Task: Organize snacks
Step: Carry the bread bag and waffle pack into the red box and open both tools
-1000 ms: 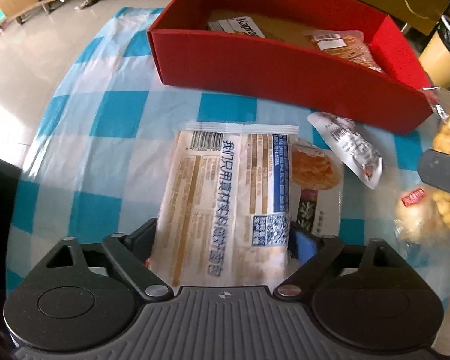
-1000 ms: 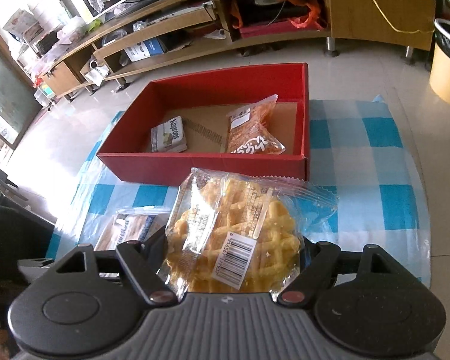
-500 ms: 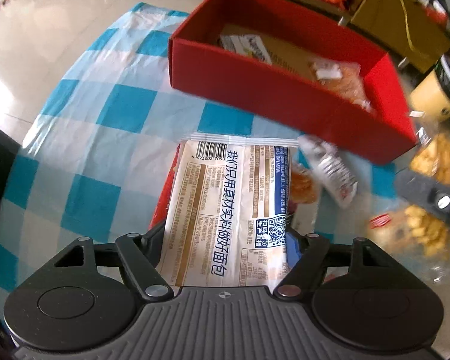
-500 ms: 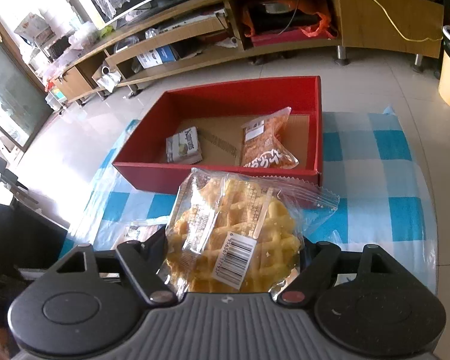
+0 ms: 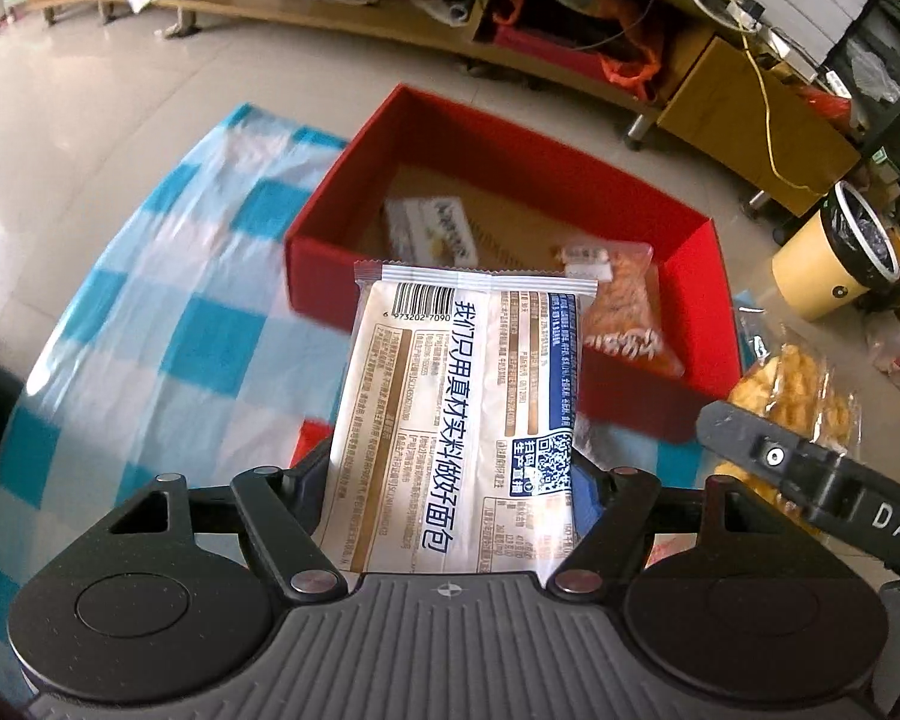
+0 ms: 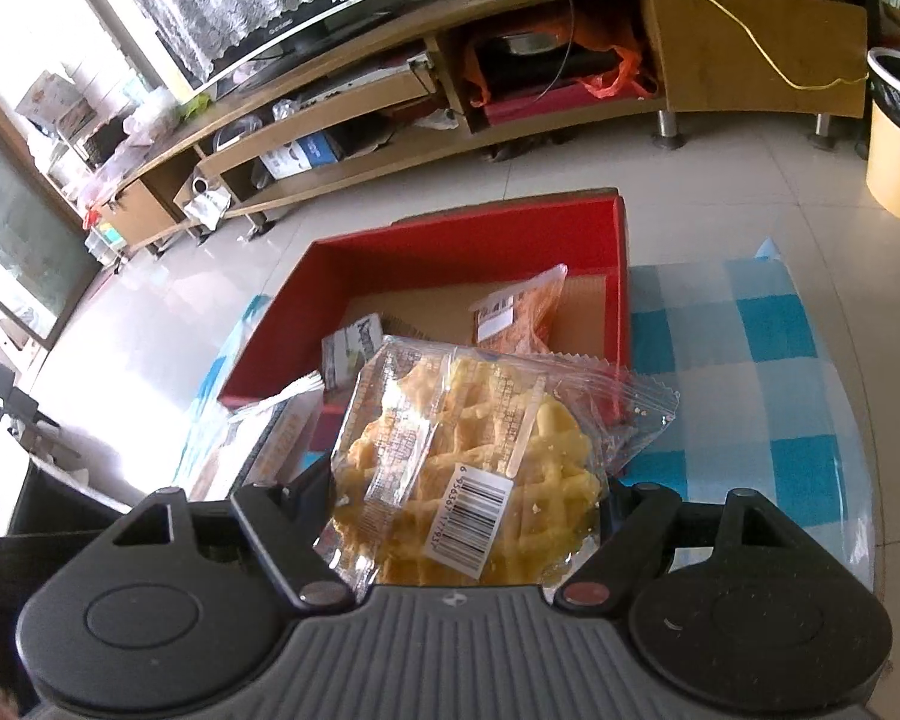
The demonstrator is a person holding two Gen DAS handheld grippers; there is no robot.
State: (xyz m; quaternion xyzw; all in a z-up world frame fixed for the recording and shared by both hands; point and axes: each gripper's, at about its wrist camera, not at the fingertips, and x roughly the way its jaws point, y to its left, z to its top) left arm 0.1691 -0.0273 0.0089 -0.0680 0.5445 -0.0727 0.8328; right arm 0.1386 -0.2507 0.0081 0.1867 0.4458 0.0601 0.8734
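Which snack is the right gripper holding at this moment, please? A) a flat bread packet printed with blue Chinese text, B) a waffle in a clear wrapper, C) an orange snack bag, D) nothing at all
B: in the right wrist view, the right gripper is shut on the clear-wrapped waffle, raised in front of the red box.

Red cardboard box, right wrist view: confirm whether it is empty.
No, the red cardboard box holds an orange snack bag and a small white packet.

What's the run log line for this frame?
left gripper: shut on bread packet | right gripper: shut on waffle packet | red box: two snacks inside
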